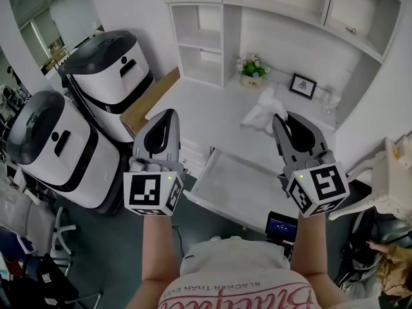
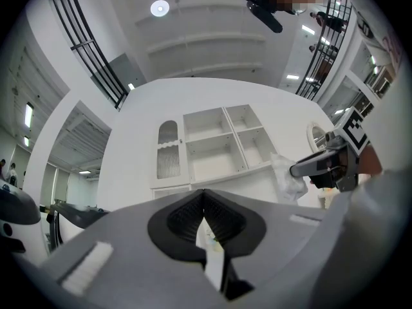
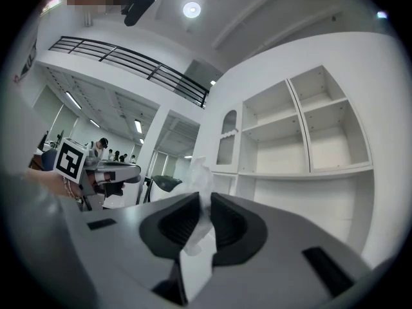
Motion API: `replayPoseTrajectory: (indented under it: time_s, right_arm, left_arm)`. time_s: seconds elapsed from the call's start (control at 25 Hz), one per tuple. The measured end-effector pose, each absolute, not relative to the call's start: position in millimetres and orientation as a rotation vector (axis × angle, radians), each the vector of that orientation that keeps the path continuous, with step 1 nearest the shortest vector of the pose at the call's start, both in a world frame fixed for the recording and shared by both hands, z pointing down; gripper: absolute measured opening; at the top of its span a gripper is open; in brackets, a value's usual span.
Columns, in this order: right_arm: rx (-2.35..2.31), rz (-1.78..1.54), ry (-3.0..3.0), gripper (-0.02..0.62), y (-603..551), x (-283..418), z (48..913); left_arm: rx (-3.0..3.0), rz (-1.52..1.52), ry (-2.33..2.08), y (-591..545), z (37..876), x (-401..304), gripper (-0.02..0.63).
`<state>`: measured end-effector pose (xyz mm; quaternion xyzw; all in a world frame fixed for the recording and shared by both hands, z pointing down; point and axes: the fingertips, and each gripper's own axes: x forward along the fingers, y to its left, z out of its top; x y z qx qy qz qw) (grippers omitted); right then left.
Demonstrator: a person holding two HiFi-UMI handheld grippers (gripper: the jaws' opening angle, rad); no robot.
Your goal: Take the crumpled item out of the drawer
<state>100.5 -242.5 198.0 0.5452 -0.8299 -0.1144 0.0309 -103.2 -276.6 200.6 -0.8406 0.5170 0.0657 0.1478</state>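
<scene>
Grip locked in: the right gripper has its jaws narrowed onto the crumpled item, white folds squeezed between the pads and puffing out past the tips. Below and just behind those tips, the drawer stands pulled out from the white desk, and the item hangs clear above both. The left gripper is up alongside its partner, well apart from it, with its jaws pressed together and nothing between them.

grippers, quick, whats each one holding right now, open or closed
Left gripper: closed, nothing between the jaws.
Right gripper: closed on the crumpled white item.
</scene>
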Motion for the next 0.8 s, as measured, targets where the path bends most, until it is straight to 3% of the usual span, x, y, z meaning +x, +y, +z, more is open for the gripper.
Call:
replayPoseTrajectory:
  time_s: [0.8]
  right_arm:
    - [1.654, -0.372, -2.534, 0.063, -255, 89, 206]
  left_arm:
    - [-2.420, 0.177, 1.507, -287, 206, -113, 0.009]
